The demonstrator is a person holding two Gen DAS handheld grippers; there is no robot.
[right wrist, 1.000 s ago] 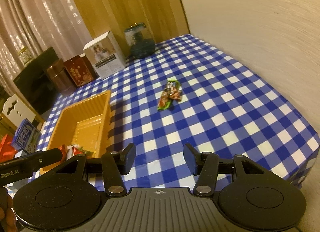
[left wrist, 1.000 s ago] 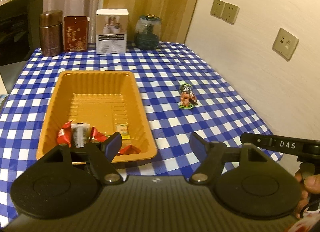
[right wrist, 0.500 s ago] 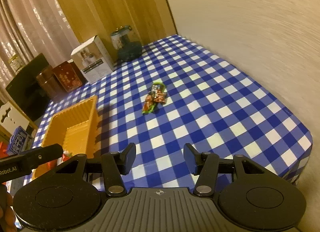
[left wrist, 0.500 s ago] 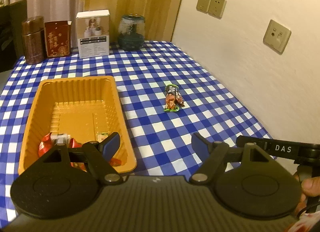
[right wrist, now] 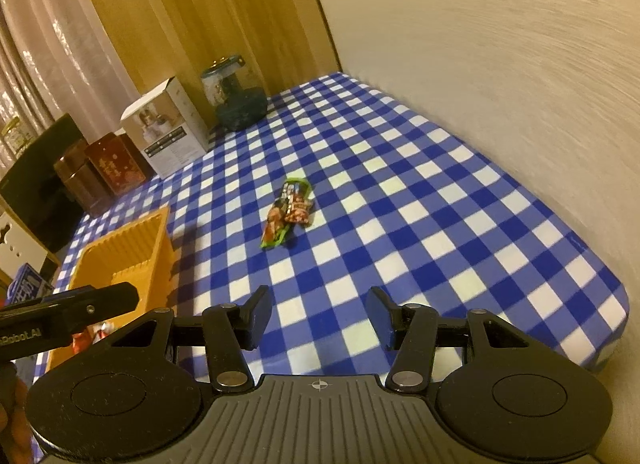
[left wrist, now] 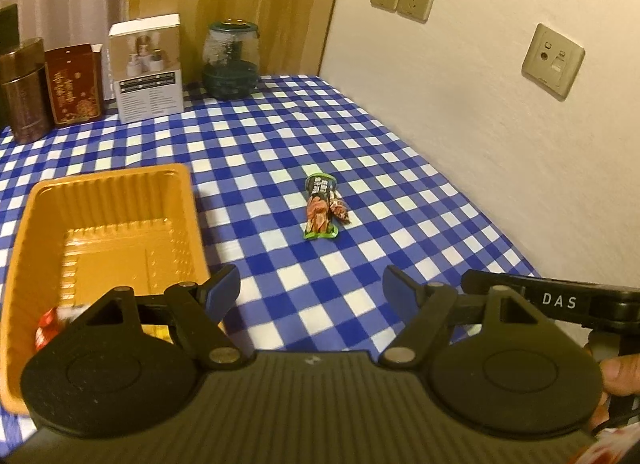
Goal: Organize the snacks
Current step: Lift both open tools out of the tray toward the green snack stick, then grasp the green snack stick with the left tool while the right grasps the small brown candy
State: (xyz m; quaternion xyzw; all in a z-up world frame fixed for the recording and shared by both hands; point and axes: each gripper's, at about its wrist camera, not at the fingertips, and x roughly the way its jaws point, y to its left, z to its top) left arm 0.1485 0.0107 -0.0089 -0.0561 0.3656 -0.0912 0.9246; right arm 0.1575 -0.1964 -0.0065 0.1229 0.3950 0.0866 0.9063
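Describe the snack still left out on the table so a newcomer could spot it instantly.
On the checked tablecloth, look right of the orange tray, toward the wall. The green packet lies flat in the open, with a small brown packet touching its right side. Only these snacks lie outside the tray.

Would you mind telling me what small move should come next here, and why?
Probably ease the right gripper forward and down toward the snack packets. They lie together on the checked tablecloth, outside the orange tray, and both grippers are open and empty, the left gripper nearer the tray.
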